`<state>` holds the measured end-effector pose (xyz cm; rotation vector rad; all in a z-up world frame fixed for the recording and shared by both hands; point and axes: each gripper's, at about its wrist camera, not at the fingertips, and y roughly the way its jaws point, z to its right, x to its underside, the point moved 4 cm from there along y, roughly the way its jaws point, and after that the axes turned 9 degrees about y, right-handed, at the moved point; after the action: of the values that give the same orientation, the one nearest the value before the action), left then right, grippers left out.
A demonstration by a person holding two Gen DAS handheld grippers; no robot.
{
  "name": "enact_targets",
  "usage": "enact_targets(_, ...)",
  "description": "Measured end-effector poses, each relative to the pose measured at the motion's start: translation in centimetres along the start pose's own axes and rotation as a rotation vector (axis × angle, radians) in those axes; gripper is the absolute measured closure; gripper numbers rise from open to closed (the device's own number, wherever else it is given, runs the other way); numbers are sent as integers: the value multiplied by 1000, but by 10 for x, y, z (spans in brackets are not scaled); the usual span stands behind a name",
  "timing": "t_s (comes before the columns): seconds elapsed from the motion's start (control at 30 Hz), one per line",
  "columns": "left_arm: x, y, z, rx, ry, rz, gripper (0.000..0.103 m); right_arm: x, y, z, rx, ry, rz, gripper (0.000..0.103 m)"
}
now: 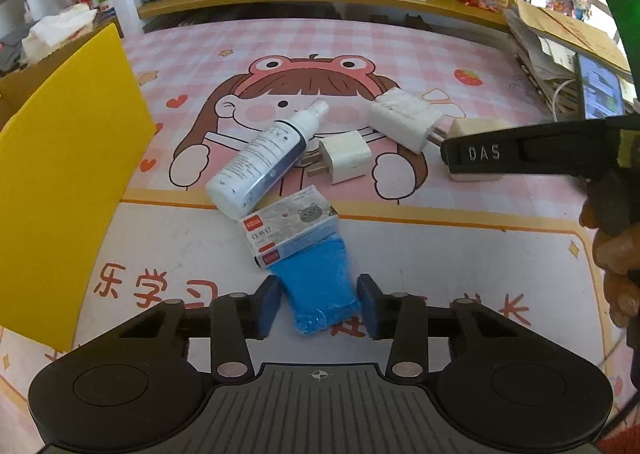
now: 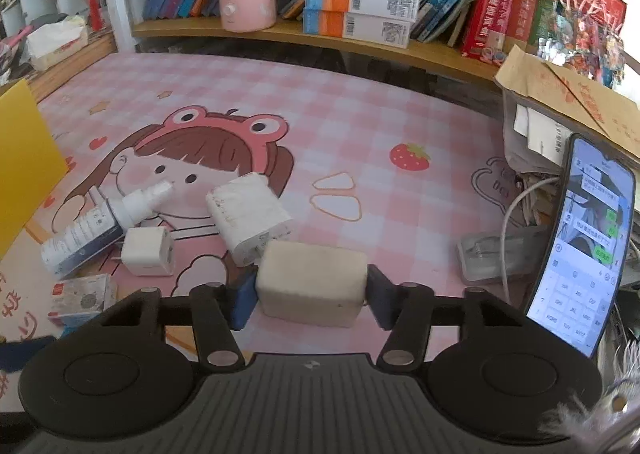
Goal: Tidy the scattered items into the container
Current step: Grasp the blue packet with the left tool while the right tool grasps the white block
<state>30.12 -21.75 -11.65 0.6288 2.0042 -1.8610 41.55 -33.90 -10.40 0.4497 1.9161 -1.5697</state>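
- My left gripper (image 1: 318, 304) straddles a blue wrapped packet (image 1: 320, 286) on the surface (image 1: 440, 254); its pads look touching the sides, though I cannot tell if they clamp.
- My right gripper (image 2: 312, 294) is clamped on an off-white adapter block (image 2: 312, 282).
- Only the left view shows "DAS" on the right gripper's finger (image 1: 484, 153).
- Only the right view shows a lit phone (image 2: 588, 250).
- The staple box (image 1: 288, 226) touches the blue wrapped packet's far end; the spray bottle (image 1: 260, 162) lies beside it.

The left gripper (image 1: 318, 304) straddles a blue plastic-wrapped packet (image 1: 320, 286), pads close at its sides. Just beyond the packet lies a staple box (image 1: 288, 230), then a spray bottle (image 1: 266, 158), a small charger (image 1: 344, 158), a larger charger (image 1: 404, 116).
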Motion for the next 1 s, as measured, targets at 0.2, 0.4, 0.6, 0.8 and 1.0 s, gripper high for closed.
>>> enact_targets(0.2,5,-16,-3,36,-4,13,72,5,-7,0,-15,3,1,55)
enact_targets(0.4,9,-32,-5,36,1,47,72,10,-4,-3,7,-8,-3,51)
enact_targets(0.6,12,-50,-10,35,-6,83,73,13,-5,-1,3,-6,8,56)
enact_targets(0.8,11,-60,-14,37,-1,100,73,21,-29,-1,-30,-14,6,57)
enact_targets(1.0,7,-75,-14,37,39,135,73,32,-61,0,-65,-6,8,57)
